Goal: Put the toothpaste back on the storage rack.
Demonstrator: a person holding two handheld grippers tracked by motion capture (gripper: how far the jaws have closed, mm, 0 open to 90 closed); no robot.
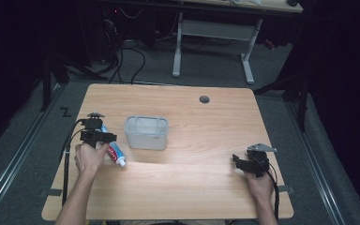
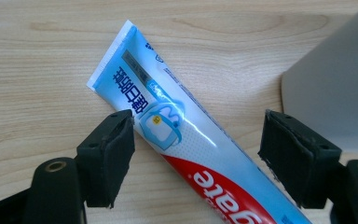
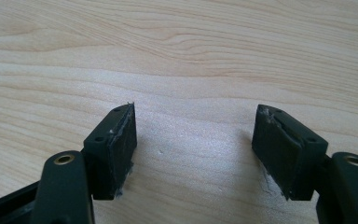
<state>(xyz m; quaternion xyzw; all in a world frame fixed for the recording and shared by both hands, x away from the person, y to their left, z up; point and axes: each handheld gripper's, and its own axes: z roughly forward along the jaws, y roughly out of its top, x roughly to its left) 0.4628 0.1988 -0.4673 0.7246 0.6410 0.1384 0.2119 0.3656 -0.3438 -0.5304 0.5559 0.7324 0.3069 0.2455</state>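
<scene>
Toothpaste tube [image 2: 177,135] lies flat on the tabletop [image 1: 192,187], just left of the grey bin [image 1: 146,132], and I have the left gripper [image 2: 198,154] over it.

Its fingers [image 2: 114,158] are spread wide, one on each side of the tube and pressing on neither, so nothing is gripped; I judge they straddle it across its width for a pinch. My right gripper [image 3: 196,154] rests well apart over bare wood, fingers released and empty.

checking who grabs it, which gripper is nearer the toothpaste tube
Left. The left gripper hangs over the toothpaste tube, fingers open astride it; the right gripper sits far across the table.
</scene>
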